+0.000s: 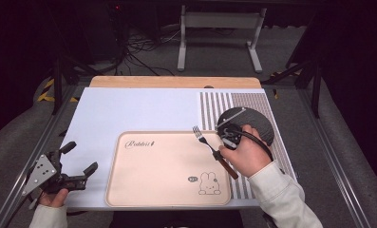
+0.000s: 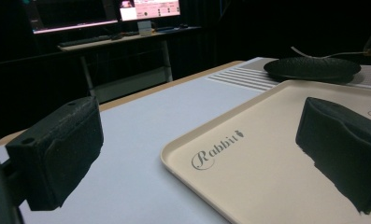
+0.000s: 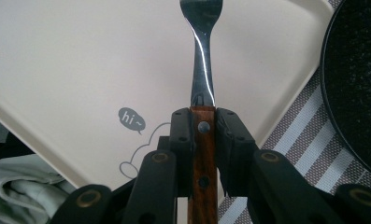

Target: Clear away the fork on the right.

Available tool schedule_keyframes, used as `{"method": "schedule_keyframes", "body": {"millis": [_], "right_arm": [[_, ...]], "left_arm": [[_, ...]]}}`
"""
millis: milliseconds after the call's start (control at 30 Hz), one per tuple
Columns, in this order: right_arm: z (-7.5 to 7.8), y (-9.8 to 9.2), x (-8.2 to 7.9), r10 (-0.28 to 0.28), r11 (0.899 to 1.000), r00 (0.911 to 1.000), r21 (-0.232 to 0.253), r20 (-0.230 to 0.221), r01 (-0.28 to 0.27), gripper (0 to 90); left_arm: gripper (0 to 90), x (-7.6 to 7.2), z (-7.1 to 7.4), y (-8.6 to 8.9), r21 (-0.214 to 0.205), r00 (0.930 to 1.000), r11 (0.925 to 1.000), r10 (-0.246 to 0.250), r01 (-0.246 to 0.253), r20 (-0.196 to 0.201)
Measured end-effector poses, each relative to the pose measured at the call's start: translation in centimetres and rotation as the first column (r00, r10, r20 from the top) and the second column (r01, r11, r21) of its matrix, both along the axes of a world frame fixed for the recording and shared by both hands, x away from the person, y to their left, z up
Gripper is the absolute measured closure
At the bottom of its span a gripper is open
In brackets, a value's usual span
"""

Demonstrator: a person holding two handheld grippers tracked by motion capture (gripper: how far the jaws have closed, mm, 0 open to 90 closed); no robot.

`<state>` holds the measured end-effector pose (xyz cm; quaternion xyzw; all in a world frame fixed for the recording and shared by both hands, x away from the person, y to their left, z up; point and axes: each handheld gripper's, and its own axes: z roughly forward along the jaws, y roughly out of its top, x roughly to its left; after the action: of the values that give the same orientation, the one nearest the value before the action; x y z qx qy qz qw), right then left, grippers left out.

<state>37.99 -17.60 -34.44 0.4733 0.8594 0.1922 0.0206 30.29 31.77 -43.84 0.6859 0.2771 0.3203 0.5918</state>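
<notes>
A fork point(image 1: 206, 140) with a metal head and a brown wooden handle hangs tilted over the right edge of a beige tray point(image 1: 162, 166) printed with a rabbit. My right gripper point(image 1: 218, 153) is shut on the handle just behind the metal neck. In the right gripper view the jaws point(image 3: 203, 122) clamp the riveted handle and the fork point(image 3: 203, 60) points out over the tray point(image 3: 80, 60). My left gripper point(image 1: 80, 156) rests at the table's front left corner, open and holding nothing. In the left gripper view, that gripper point(image 2: 197, 154) faces the tray's left edge point(image 2: 267, 177).
A black round plate point(image 1: 259, 123) lies on a striped mat point(image 1: 214, 104) at the right, just beyond my right hand. A white mat point(image 1: 129, 109) covers the table under the tray. Aluminium rails run along both table sides. A desk with monitors point(image 2: 127, 14) stands far off.
</notes>
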Motion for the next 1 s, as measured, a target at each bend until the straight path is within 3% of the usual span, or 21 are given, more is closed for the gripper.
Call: {"method": "schedule_keyframes", "body": {"millis": [600,1000], "right_arm": [[-2.8,1.9,-0.3,-0.042,0.999,0.9990,-0.013,0.017,0.042,77.7],[-4.4,2.8,-0.4,-0.042,0.997,0.9991,-0.058,0.005,0.042,77.7]], "left_arm": [[1.3,0.0,0.0,0.0,-0.002,1.0000,1.0000,-0.001,0.001,0.000],[1.4,0.0,0.0,0.1,-0.003,1.0000,1.0000,0.001,-0.001,-0.002]]}}
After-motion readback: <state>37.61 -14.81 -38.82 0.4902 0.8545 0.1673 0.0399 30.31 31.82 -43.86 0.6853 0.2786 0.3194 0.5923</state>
